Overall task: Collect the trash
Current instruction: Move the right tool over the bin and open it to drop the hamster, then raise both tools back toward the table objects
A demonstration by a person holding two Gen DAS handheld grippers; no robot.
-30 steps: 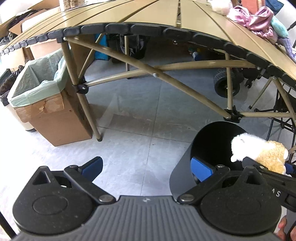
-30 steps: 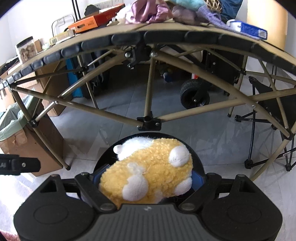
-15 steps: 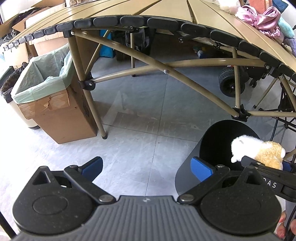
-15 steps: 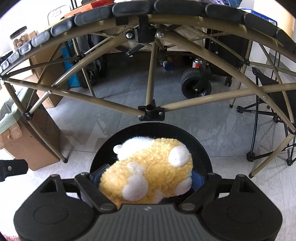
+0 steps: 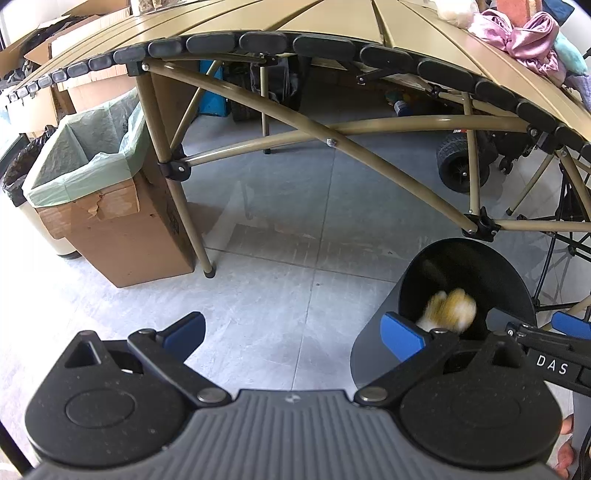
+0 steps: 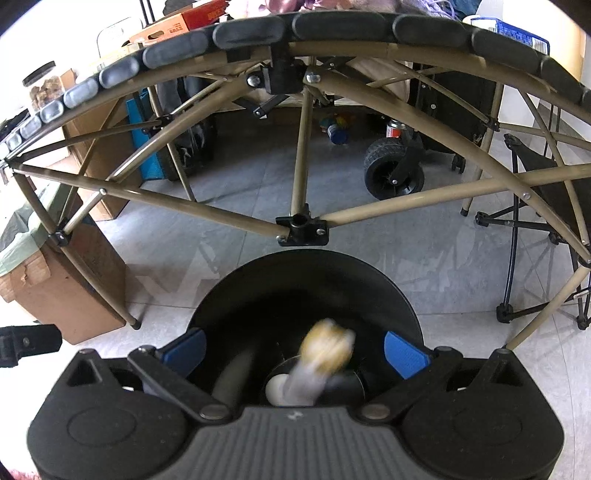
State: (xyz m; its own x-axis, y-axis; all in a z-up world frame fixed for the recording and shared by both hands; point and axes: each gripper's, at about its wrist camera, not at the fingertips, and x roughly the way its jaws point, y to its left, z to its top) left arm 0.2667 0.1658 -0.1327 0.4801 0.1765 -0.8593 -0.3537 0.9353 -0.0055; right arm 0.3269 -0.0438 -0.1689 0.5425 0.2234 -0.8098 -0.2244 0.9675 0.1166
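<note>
A yellow and white plush toy (image 6: pixel 327 345) is blurred, falling inside the round black bin (image 6: pixel 306 266) on the floor. My right gripper (image 6: pixel 295 350) is open and empty directly above the bin's mouth. In the left wrist view the toy (image 5: pixel 448 309) shows inside the same bin (image 5: pixel 491 266) at lower right. My left gripper (image 5: pixel 293 330) is open and empty above the grey floor, left of the bin. The right gripper's arm (image 5: pixel 554 350) reaches over the bin's rim.
A tan folding table (image 5: pixel 332 22) with crossed legs stands behind the bin. A cardboard box with a green liner (image 5: pixel 92 177) sits at left by a table leg (image 5: pixel 177 192). A wheeled cart (image 6: pixel 393 168) and a folding chair (image 6: pixel 535 221) stand at right. Pink cloth (image 5: pixel 517 29) lies on the table.
My right gripper opened and let go of the plush toy, which now drops into the black bin. The left gripper stayed open and shifted slightly.
</note>
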